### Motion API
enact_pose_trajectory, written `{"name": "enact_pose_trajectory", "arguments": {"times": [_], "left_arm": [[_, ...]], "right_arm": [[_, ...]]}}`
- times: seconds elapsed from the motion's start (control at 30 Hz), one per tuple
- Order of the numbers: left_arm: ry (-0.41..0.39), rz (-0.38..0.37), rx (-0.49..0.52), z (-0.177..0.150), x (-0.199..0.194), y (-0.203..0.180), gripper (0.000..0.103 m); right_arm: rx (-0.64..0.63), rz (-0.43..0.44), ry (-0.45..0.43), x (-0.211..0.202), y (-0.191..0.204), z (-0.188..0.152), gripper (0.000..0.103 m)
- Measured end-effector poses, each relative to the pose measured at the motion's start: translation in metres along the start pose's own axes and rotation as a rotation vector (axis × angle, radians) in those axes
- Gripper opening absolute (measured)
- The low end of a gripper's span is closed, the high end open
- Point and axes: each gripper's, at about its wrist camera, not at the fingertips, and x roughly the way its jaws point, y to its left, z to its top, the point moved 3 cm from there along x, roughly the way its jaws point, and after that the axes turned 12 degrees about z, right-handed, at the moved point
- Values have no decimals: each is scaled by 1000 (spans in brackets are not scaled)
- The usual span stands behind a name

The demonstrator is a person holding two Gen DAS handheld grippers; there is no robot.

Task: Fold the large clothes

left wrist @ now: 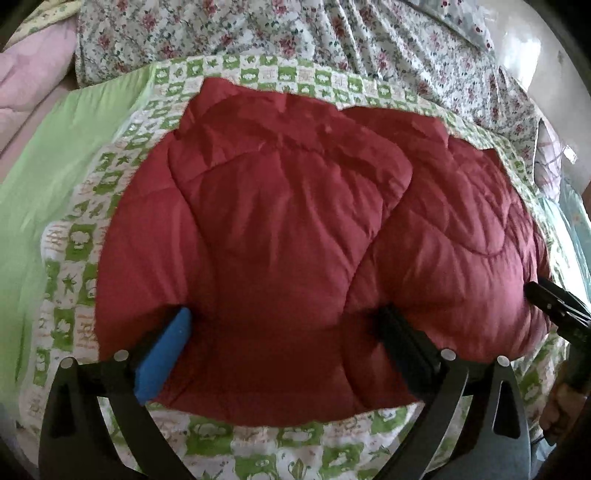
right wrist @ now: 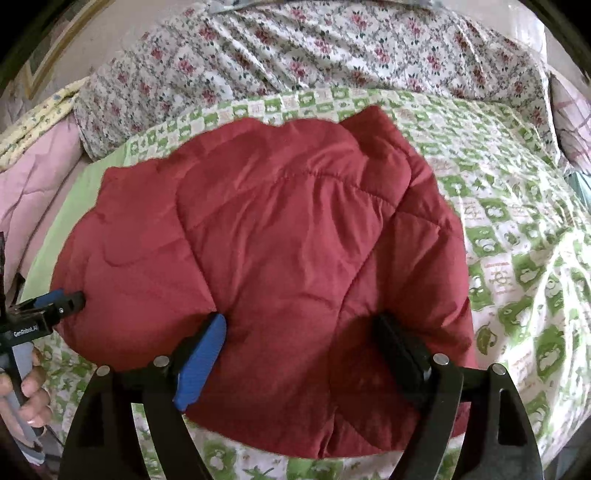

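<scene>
- Here, the red quilted jacket (left wrist: 288, 229) lies bunched in a puffy heap on the green-and-white patterned sheet (left wrist: 77, 236), near the edge of the bed closest to me.
- My left gripper (left wrist: 284, 325) has its fingers spread wide, and the near edge of the jacket bulges up between them; the blue pad (left wrist: 162, 358) on one finger and the black pad (left wrist: 402, 343) on the other both press into the red fabric.
- I would call it open around the jacket's near hem rather than pinched on it, since a broad stretch of padding sits between the two pads.
- My right gripper (right wrist: 303, 332) stands the same way: fingers well apart, its blue pad (right wrist: 201, 362) and its black pad (right wrist: 400, 350) dug into the jacket (right wrist: 266, 240) on either side of a thick fold.
- Seen from the right wrist, my left gripper (right wrist: 68, 304) pokes into the jacket's left end, just beside the sheet (right wrist: 517, 258), with my left hand (right wrist: 31, 387) wrapped round its handle.
- Seen from the left wrist, my right gripper (left wrist: 543, 295) touches the jacket's right end.
- Behind the jacket runs a floral bedcover (left wrist: 258, 33) with red flowers, bunched in folds along the far side.
- A pink quilt (right wrist: 33, 170) lies at the left of the bed, beside a plain light-green strip (left wrist: 55, 155) of the sheet.
</scene>
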Motion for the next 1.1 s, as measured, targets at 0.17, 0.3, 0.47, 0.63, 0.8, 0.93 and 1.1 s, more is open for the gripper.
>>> {"name": "enact_pose_trajectory", "arguments": {"times": [0.17,0.3,0.47,0.63,0.8,0.93,1.1], "left_arm": [[-65,-45,-39,7,-31,1,101],[-93,-58,-18,21,-41,-7,101],[-54,-48,-16,28,-26,-12,100],[-1,-28,-38,31,-6,-8,96],[11,10,-23,44,18,-9,96],[27,45,0,54,39,-13,100],[28,58,-1,61,47,-15,101]], "right_arm": [[-92,30,-82,-22,30,9,83],[-166,103,-48,-5,56,19,83],[-153,82,42,37,51,31,83],[-59,67,59,58,18,45,83],[-18,53,48,62,4,49,84],[6,68,31,57,5,54,83],[-57,2,-17,41,10,60,83]]}}
